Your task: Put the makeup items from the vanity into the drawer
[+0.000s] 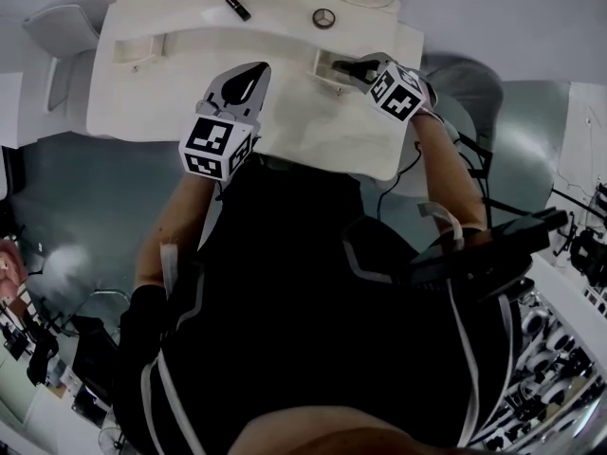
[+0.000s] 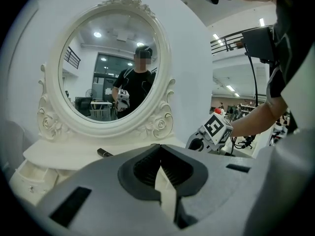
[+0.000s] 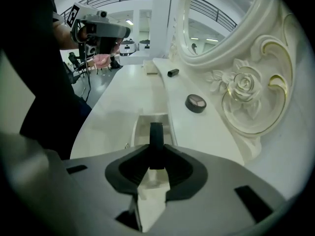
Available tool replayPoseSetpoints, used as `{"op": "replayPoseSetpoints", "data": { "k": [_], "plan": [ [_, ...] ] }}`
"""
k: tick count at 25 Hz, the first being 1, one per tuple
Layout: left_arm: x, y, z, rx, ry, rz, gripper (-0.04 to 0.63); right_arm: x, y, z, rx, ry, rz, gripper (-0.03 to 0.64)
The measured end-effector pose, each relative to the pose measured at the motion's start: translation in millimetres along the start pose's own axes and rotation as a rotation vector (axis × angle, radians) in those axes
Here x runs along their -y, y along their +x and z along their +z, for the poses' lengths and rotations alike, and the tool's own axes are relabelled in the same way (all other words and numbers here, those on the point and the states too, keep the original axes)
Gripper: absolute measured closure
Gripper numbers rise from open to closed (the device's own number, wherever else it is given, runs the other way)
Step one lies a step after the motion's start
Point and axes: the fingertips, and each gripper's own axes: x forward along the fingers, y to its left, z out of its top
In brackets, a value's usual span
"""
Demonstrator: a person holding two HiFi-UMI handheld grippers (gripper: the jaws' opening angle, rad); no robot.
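**Item 1, in hand.** Dark stick (image 3: 156, 141), slim and upright, pinched between the jaws of the right gripper (image 3: 156, 160). It hangs directly over the open drawer (image 3: 137, 128) in the vanity (image 3: 123, 97). It is judged not yet released.

**Item 2, left to do.** Round compact (image 3: 196, 103), lying flat on the vanity's raised shelf. In the right gripper view it sits at 1 o'clock from the held stick, well apart from it.

**Item 3, left to do.** Short dark tube (image 3: 173, 73), lying on the same shelf at 12 o'clock, beyond the compact.

**Drawer contents.** Cannot be told, as the jaws cover most of the inside.

**Progress.** Judged early to middle: one piece is about to go in and two more are waiting.

**Right hand.** The gripper is tipped steeply downward, nose into the drawer mouth. In the head view the forearm reaches in from 5 o'clock.

**Left hand.** Left gripper (image 2: 160, 168) has its jaws pressed together with nothing between them. It is held nearly level, facing the oval mirror (image 2: 110, 63). In the head view it sits at 9 o'clock of the right gripper, above the vanity's near edge, and is judged idle.
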Motion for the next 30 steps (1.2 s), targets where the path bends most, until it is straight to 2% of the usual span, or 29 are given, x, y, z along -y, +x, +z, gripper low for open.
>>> {"op": "replayPoseSetpoints", "data": {
  "k": [9, 13, 18, 24, 30],
  "plan": [
    [-11, -18, -8, -0.010, -0.014, 0.033, 0.592, -5, 22, -15, -0.095, -0.046, 0.067, 0.522],
    [-13, -21, -10, -0.019, -0.038, 0.028, 0.592, -7, 22, -15, -0.132, -0.081, 0.080, 0.522],
    [-12, -22, -11, -0.025, -0.029, 0.010, 0.591, -10, 24, -18, -0.210, -0.122, 0.117, 0.522],
    [-13, -22, -11, -0.027, -0.022, -0.004, 0.592, -9, 24, -19, -0.239, -0.088, 0.141, 0.522],
    [-18, -23, -7, -0.026, -0.015, -0.008, 0.591, -9, 24, -20, -0.255, -0.115, 0.131, 0.520]
  ]
}}
